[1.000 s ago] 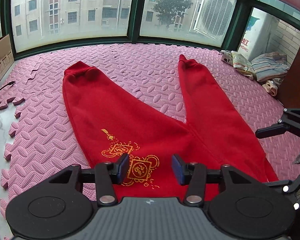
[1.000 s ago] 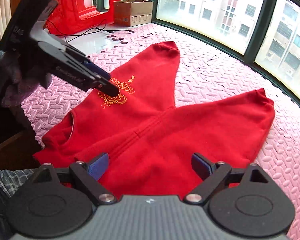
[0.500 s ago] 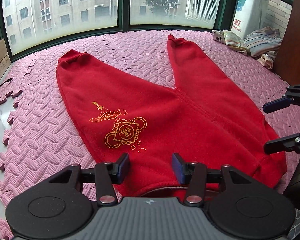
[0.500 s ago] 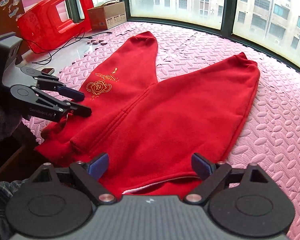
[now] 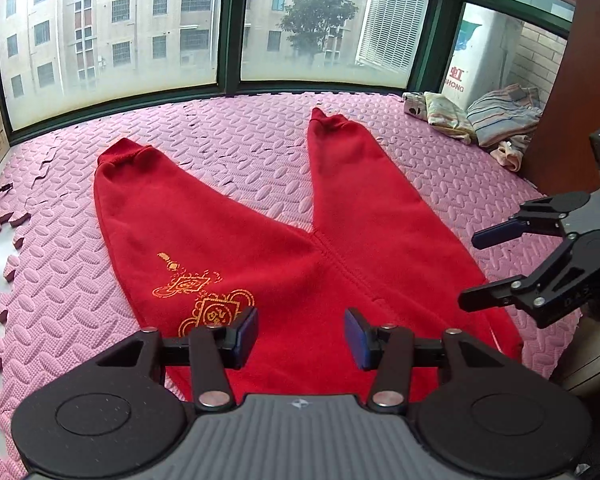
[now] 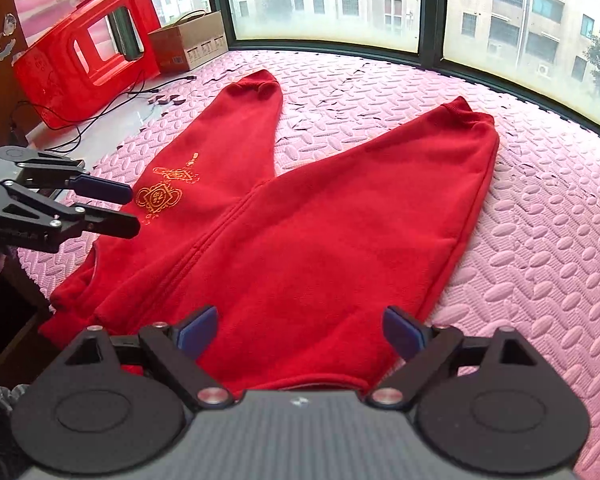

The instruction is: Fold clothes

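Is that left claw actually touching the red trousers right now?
Cannot tell. In the right wrist view the open left gripper overlaps the red trousers near the gold emblem, but no view shows contact or gap plainly.

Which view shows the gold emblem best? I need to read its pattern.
The left wrist view: the gold emblem lies close, though the left gripper covers its lower edge. The right wrist view shows it whole but smaller.

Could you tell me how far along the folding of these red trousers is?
Done: the trousers lie flat on the mat, legs spread in a V. In hand: the left gripper and right gripper hover open at the waist end, gripping nothing. Left: every fold.
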A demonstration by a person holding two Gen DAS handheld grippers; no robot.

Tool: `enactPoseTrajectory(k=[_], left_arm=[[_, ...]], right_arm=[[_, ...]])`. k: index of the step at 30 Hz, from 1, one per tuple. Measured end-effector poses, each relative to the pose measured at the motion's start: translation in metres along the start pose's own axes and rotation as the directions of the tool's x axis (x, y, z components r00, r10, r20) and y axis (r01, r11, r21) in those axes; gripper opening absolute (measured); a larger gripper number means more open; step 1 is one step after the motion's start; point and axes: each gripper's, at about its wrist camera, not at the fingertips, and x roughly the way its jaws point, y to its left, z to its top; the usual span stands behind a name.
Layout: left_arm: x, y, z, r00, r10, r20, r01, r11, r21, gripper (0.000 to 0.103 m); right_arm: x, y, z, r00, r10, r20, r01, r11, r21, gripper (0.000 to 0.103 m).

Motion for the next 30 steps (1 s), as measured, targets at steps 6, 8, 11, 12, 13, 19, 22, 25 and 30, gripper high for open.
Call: enactPoseTrajectory(k=[6,8,11,12,13,19,22,25,30], left_arm=[[0.02,-0.019,0.003,0.997,-0.069,-0.038,0.071,0.997,0.042,0.051],[0.029,-0.023,0.0,0.995,-0.076,-0.067,0.08,0.995,0.055,0.051],[0.026,-0.029,0.005,0.994,-0.094,-0.065,0.098,0.993,0.066,0.051],[0.026,-0.032,0.007,0.993,-0.099,-0.064,0.104,0.992,0.07,0.051],[0.025,-0.034,0.009,0.992,-0.105,-0.063,0.11,0.991,0.074,0.051],[0.02,-0.047,0.019,0.988,-0.14,-0.058,0.145,0.985,0.098,0.051],[0.022,-0.069,0.019,0.976,-0.196,-0.09,0.205,0.973,0.106,0.052],[0.026,-0.092,0.016,0.96,-0.249,-0.13,0.264,0.957,0.12,0.057],[0.035,-0.13,0.007,0.935,-0.301,-0.186,0.332,0.929,0.162,0.06]], right_arm=[[0.024,-0.019,0.001,0.999,-0.025,-0.046,0.026,1.0,0.014,0.086],[0.021,-0.021,0.007,0.998,-0.037,-0.044,0.037,0.999,0.008,0.084],[0.021,-0.03,0.021,0.997,-0.064,-0.039,0.064,0.998,-0.002,0.083],[0.022,-0.035,0.027,0.997,-0.07,-0.038,0.07,0.998,0.0,0.081],[0.024,-0.04,0.033,0.996,-0.077,-0.037,0.077,0.997,0.001,0.08],[0.041,-0.083,0.07,0.992,-0.124,-0.015,0.125,0.99,0.066,0.068],[0.05,-0.101,0.079,0.99,-0.139,-0.007,0.139,0.985,0.104,0.067],[0.059,-0.115,0.083,0.991,-0.137,-0.008,0.136,0.98,0.143,0.064],[0.066,-0.132,0.084,0.99,-0.143,-0.016,0.144,0.974,0.176,0.062]])
